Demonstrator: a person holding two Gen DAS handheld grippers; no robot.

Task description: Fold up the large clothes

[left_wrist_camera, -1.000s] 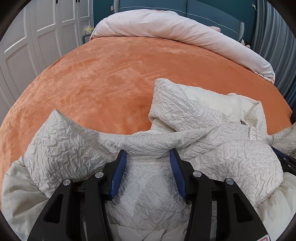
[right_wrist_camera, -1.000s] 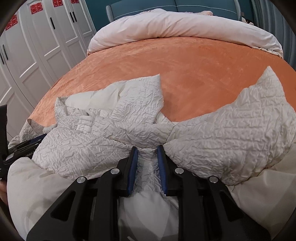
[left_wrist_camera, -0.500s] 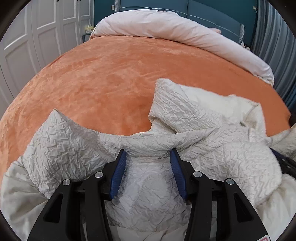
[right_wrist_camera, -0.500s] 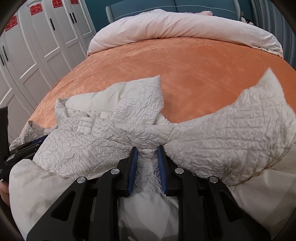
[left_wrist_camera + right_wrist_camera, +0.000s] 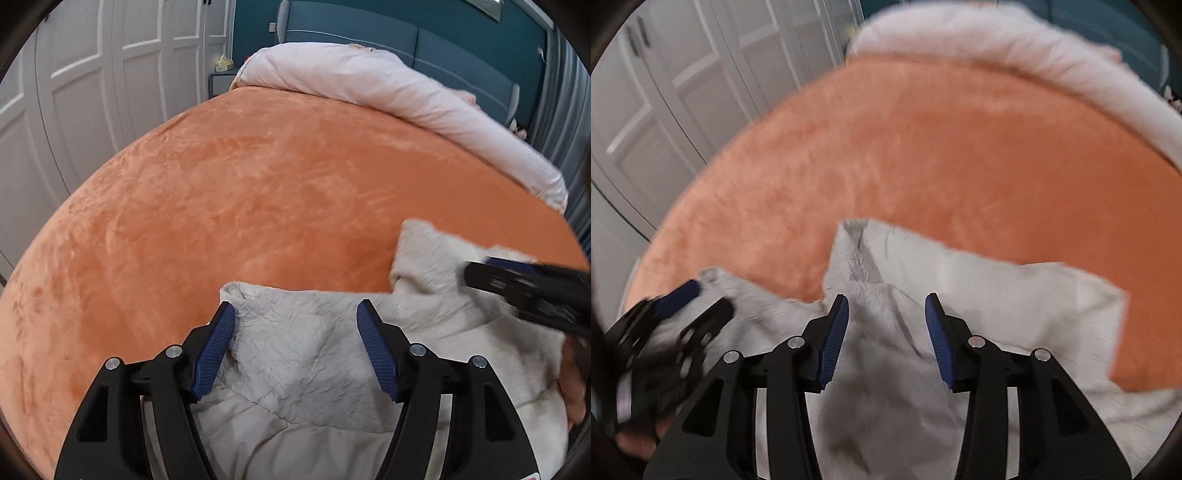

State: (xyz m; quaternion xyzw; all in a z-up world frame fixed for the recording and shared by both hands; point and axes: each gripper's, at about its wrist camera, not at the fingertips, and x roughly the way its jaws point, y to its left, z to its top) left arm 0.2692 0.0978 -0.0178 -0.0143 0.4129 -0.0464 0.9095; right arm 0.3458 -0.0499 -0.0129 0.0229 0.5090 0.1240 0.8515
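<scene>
Bedspread (image 5: pixel 258 206) orange; wardrobe doors (image 5: pixel 103 92) white, left.

No text, label, brand or number can be read in either view.

A garment (image 5: pixel 303 354) lies on the near edge of a bed cover (image 5: pixel 258 206), at six o'clock in both views. The left gripper (image 5: pixel 295 321) sits over it with fingers spread. The right gripper (image 5: pixel 886 314), also spread, sits over the garment; in the left view it enters at three o'clock. A rolled duvet (image 5: pixel 388 88) lies across the far end at twelve to two o'clock. Wardrobe doors (image 5: pixel 92 74) stand at ten o'clock.
</scene>
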